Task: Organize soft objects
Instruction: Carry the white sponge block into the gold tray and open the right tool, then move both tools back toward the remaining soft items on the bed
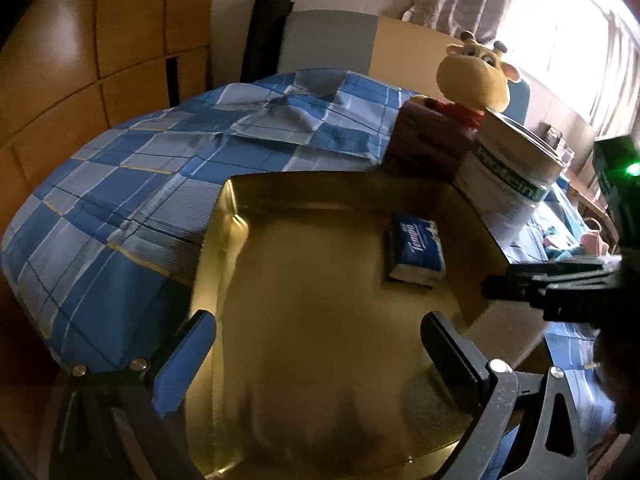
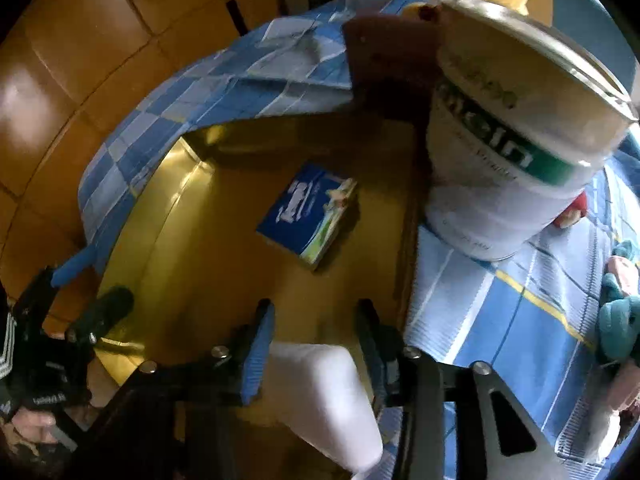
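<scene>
A shallow golden box (image 1: 340, 184) lies on the bed, and a blue Tempo tissue pack (image 1: 416, 248) rests on its floor near the far right corner. My left gripper (image 1: 320, 320) hangs open over the box's near end with nothing between its fingers. My right gripper (image 2: 316, 308) points down at the box (image 2: 180, 168) beside its right wall. A white soft pack (image 2: 320, 392) sits between its fingers, and the pads do not visibly press on it. The tissue pack (image 2: 312, 216) lies just ahead of them. The right gripper (image 1: 492, 290) also shows from the side in the left wrist view.
A blue plaid bed cover (image 1: 140, 184) surrounds the box. A tall white can (image 1: 508, 168) and a dark red box (image 1: 428, 140) stand against the box's far right corner, with a giraffe plush (image 1: 476, 76) behind them. A teal plush (image 2: 618, 328) lies on the bed at right.
</scene>
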### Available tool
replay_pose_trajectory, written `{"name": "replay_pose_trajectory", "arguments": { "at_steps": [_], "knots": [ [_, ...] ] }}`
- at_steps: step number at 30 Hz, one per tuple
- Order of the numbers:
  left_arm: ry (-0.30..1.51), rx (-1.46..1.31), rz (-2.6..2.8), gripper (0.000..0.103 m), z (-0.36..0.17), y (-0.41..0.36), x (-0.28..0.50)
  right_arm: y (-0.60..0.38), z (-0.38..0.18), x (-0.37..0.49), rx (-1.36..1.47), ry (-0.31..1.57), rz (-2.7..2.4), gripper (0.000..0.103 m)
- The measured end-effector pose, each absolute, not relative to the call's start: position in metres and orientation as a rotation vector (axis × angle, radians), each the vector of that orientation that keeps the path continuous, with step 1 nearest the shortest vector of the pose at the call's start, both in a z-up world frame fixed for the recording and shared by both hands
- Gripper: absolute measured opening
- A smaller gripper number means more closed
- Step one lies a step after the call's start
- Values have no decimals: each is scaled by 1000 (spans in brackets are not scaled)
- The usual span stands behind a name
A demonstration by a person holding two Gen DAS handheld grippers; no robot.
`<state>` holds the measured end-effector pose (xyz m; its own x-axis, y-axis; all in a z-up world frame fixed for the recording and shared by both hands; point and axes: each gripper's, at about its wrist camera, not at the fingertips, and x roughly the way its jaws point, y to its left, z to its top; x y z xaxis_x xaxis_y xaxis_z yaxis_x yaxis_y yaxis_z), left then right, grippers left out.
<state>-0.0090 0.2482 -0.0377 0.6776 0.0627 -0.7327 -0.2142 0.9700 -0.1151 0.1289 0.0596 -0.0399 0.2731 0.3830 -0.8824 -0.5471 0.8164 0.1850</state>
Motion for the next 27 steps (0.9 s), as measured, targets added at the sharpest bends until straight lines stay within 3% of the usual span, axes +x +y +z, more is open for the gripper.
{"name": "replay_pose_trajectory", "arguments": {
  "at_steps": [3, 15, 27],
  "knots": [
    [814, -199, 140, 103, -38, 244, -9, 52, -30, 128, -133, 1094, 617, 65],
    [836, -162, 60, 103, -39, 223, -10, -4, -5, 107, -60, 985, 509, 66],
    [832, -207, 6, 101, -36, 212, -11, -135, -11, 76, 84, 996, 210, 66]
  ]
}}
